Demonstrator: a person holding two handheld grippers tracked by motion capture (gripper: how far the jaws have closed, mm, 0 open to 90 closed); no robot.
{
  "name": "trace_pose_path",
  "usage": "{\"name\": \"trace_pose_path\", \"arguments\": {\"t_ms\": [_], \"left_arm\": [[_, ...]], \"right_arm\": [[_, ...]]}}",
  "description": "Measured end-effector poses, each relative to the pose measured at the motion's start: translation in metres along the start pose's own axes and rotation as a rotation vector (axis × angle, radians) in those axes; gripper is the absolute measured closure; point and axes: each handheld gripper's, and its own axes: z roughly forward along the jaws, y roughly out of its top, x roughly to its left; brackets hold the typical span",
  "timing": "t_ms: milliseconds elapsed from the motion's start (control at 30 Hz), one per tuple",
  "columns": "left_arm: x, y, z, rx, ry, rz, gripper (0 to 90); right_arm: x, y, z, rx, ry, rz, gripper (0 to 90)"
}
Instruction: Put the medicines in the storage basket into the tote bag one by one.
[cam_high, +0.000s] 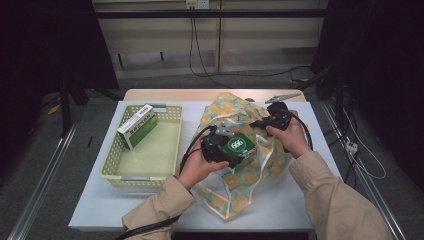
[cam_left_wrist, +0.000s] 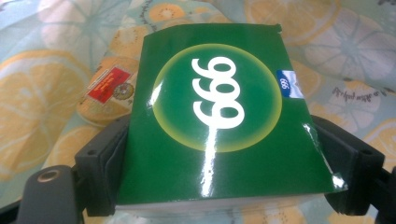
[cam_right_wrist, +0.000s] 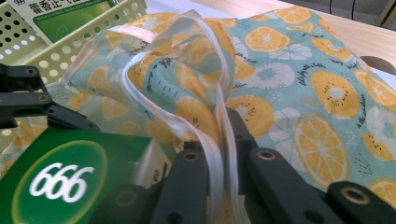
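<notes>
Over the middle of the fruit-print bag (cam_high: 235, 172), the green box (cam_high: 241, 147) marked 666 sits between the jaws of the left gripper (cam_high: 235, 150), whose jaws stand wide and press on the box's two sides; in the left gripper view the box (cam_left_wrist: 224, 121) lies flat, its printed face up, with the black pads tight against both edges and the bag's cloth (cam_left_wrist: 51, 93) beneath. The left hand (cam_high: 197, 167) wraps the gripper body from below, forearm coming in from the lower left. Just beside the box, the right gripper (cam_high: 262, 122) has its jaws closed narrow on the bag's white handle straps (cam_right_wrist: 217, 140), pinching them together. The right hand (cam_high: 290, 137) holds it above the bag's far right side. A green-and-white carton (cam_high: 137, 125) leans in the pale basket (cam_high: 120, 172) at the left, on the white table (cam_high: 100, 205).
</notes>
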Motion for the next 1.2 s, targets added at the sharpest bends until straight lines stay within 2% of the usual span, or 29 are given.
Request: {"name": "trace_pose_path", "arguments": {"t_ms": [33, 67, 233, 333, 500, 533, 567, 767, 833, 967, 1133, 1200], "left_arm": [[0.002, 0.0, 0.002, -0.002, -0.025, 0.007, 16.5], [0.001, 0.0, 0.005, -0.003, -0.026, 0.001, 16.5], [0.006, -0.002, 0.016, -0.005, -0.015, -0.009, 16.5], [0.011, -0.002, 0.02, -0.013, -0.013, -0.024, 16.5], [0.016, -0.002, 0.023, -0.026, 0.004, -0.026, 16.4], [0.016, -0.001, 0.023, -0.023, 0.025, -0.03, 16.4], [0.017, -0.001, 0.024, -0.022, 0.005, -0.023, 16.4], [0.01, 0.003, 0.028, -0.021, -0.009, -0.006, 16.3], [0.011, 0.004, 0.03, -0.023, 0.002, 0.001, 16.3], [0.019, 0.005, 0.032, -0.037, 0.024, -0.027, 16.3], [0.031, 0.006, 0.033, -0.03, 0.089, -0.025, 16.3], [0.038, 0.006, 0.033, -0.034, 0.11, -0.043, 16.3]], "right_arm": [[0.0, 0.0, 0.0, 0.001, 0.0, 0.0, 88.1], [0.0, 0.0, 0.0, 0.002, 0.001, 0.001, 88.1], [0.001, -0.001, 0.001, 0.003, 0.005, 0.001, 88.1], [0.003, 0.0, 0.001, 0.005, 0.005, -0.002, 88.1], [0.001, 0.0, 0.001, 0.002, 0.005, 0.0, 88.2], [0.001, 0.0, 0.001, 0.001, 0.006, 0.001, 88.1], [0.001, 0.0, 0.001, 0.0, 0.007, 0.002, 88.2], [0.001, 0.0, 0.001, 0.003, 0.009, 0.001, 88.2], [0.001, 0.0, 0.001, 0.002, 0.01, 0.002, 88.2], [0.002, 0.0, 0.0, 0.001, 0.009, 0.0, 88.2], [0.002, 0.0, 0.0, 0.004, 0.014, -0.002, 88.2], [0.002, 0.001, 0.0, 0.0, 0.018, -0.002, 88.2]]}}
